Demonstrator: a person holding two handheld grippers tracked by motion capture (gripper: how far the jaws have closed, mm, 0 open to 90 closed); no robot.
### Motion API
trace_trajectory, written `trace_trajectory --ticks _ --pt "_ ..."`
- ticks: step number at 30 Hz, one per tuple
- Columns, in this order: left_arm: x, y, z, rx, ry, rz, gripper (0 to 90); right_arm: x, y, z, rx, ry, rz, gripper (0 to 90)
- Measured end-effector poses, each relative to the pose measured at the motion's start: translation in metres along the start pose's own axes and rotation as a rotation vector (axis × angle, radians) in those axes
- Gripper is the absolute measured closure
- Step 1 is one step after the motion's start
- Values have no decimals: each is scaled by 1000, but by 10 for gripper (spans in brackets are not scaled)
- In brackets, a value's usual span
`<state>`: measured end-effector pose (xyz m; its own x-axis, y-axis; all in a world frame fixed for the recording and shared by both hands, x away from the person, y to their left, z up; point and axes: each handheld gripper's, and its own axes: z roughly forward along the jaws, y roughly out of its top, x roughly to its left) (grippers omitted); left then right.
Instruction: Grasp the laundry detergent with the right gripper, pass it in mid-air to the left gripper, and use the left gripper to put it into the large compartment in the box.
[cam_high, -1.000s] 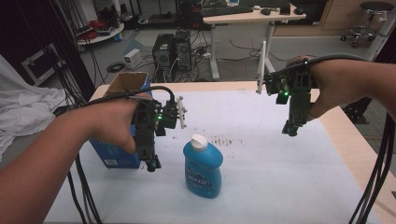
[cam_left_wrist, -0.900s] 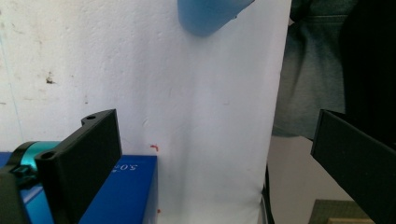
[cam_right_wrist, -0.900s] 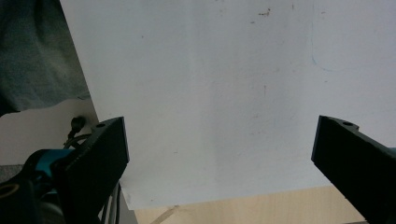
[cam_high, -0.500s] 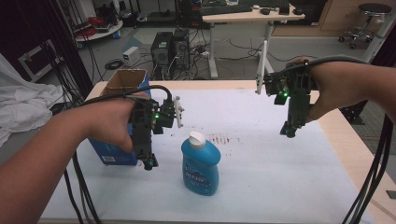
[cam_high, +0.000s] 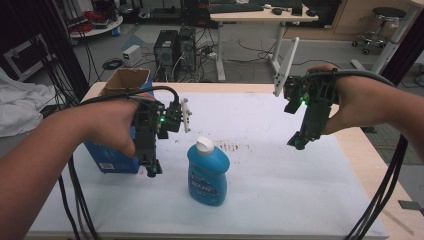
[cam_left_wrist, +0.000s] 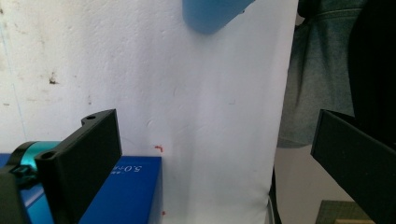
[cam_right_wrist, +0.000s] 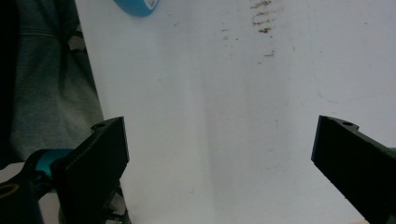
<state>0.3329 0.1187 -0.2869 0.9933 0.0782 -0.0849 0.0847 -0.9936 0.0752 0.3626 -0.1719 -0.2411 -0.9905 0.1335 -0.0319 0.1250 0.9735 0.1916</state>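
We see a blue bottle (cam_high: 208, 172) with a white cap standing upright near the middle of the white tabletop (cam_high: 280, 175), toward its near edge, free to be gripped from either side. Our left gripper (cam_high: 152, 170) hovers just beside it, jaws spread wide and empty, over a blue box (cam_high: 107, 157) at the left edge. Our right gripper (cam_high: 298, 142) hangs well apart toward the right edge, equally wide and empty, perhaps waiting.

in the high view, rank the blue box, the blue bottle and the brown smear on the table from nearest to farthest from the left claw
1. Blue box: right beside the left claw, on its left.
2. Blue bottle: upright at table centre, to the claw's right.
3. Brown smear: on the white table, beyond the bottle, toward the right claw.
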Motion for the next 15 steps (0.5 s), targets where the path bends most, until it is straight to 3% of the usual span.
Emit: trace_trajectory --ticks 4,15 --pt "-1 0 -2 -2 5 5 17 6 -2 3 -25 -2 11 30" --pt "-3 0 -3 -8 5 12 17 19 -15 13 -220 42 62 30"
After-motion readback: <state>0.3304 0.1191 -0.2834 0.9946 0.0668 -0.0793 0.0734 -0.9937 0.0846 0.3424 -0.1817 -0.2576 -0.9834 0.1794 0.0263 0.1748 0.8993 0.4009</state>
